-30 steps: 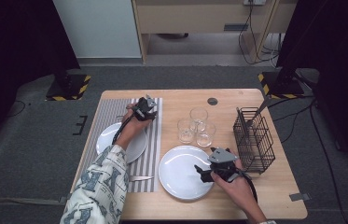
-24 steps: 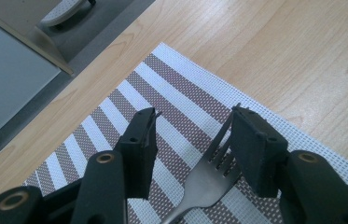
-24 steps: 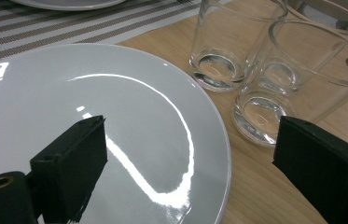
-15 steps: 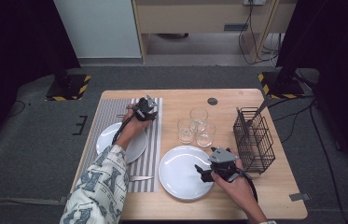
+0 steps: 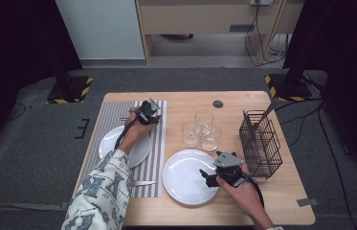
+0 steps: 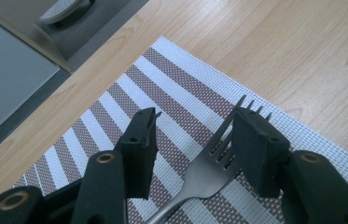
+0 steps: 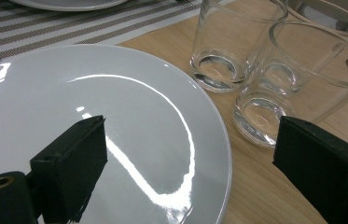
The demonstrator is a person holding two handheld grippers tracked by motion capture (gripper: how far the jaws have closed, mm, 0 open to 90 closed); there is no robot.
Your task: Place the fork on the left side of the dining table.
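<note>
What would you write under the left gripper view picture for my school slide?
Open left claw over a metal fork lying on a striped placemat, one jaw beside its tines.

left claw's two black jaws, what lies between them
A silver metal fork on the brown-and-white striped placemat, tines beside one jaw of the left claw, in the left gripper view.

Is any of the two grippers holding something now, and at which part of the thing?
Nothing is gripped. The fork lies on the striped placemat between the left gripper's open jaws, tines beside one. The right gripper hangs open over the plate.
</note>
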